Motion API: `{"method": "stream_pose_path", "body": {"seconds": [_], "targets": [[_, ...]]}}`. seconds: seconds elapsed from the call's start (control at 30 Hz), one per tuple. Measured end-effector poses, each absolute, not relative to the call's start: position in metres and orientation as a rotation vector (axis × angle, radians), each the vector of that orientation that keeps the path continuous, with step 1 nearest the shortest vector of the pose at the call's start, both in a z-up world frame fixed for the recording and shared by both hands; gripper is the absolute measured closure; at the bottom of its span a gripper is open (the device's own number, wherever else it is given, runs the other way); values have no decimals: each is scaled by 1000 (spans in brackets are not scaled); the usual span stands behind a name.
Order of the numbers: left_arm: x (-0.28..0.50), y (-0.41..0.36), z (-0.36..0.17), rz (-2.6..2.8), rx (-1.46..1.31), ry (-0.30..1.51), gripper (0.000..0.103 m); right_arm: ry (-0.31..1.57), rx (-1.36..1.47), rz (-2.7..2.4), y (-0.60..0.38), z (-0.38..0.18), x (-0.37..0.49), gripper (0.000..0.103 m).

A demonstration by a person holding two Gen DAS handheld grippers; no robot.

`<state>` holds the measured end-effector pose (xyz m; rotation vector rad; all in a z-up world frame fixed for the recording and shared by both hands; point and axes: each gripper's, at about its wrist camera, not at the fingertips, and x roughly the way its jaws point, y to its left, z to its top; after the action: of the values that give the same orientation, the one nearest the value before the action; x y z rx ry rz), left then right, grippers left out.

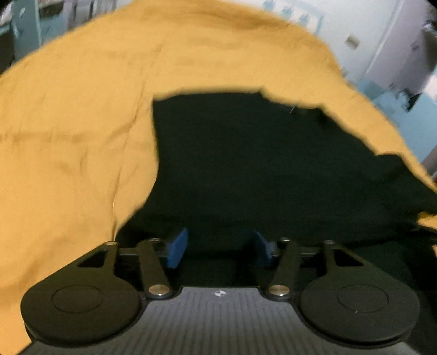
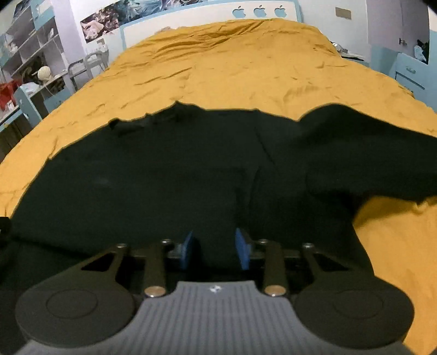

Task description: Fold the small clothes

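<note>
A black garment (image 2: 164, 169) lies spread on a mustard-yellow bedspread (image 2: 245, 62). One sleeve (image 2: 368, 153) is bunched out to the right. My right gripper (image 2: 215, 251) hovers low over the garment's near edge. Its blue pads (image 2: 188, 251) stand partly apart with dark cloth showing between them, and I see no pinch. In the left wrist view the same black garment (image 1: 259, 163) fills the middle, with the yellow bedspread (image 1: 82, 109) around it. My left gripper (image 1: 220, 247) is wide open just above the cloth, and neither pad touches it.
A white headboard (image 2: 259, 12) with apple logos closes the far end of the bed. Open shelves (image 2: 27, 49) and a small metal chair (image 2: 92, 62) stand at the left, and a light blue cabinet (image 2: 409, 73) at the right.
</note>
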<state>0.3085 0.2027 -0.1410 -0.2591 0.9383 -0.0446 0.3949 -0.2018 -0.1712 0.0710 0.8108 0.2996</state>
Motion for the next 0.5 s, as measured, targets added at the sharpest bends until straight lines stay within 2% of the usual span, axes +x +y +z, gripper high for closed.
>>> {"method": "stream_pose_path", "body": {"seconds": [0.03,0.07,0.1,0.23,0.3,0.33,0.5], "targets": [[310,202,-143,-33,-256,956,34,802,95,310,-209,-168,388,70],[310,200,-141,-23,-253,960,34,786,122,308,-219,-163,382,54],[310,197,-137,-14,-252,959,32,752,156,297,-231,-157,374,44],[310,169,-109,-47,-294,947,20,585,342,191,-319,-122,349,38],[310,141,-94,-127,-323,921,19,536,435,61,-372,-116,350,35],[311,127,-90,-177,-333,910,14,521,490,-32,-401,-115,354,35],[327,48,-87,-369,-370,919,13,441,759,-297,-519,-123,377,34]]}}
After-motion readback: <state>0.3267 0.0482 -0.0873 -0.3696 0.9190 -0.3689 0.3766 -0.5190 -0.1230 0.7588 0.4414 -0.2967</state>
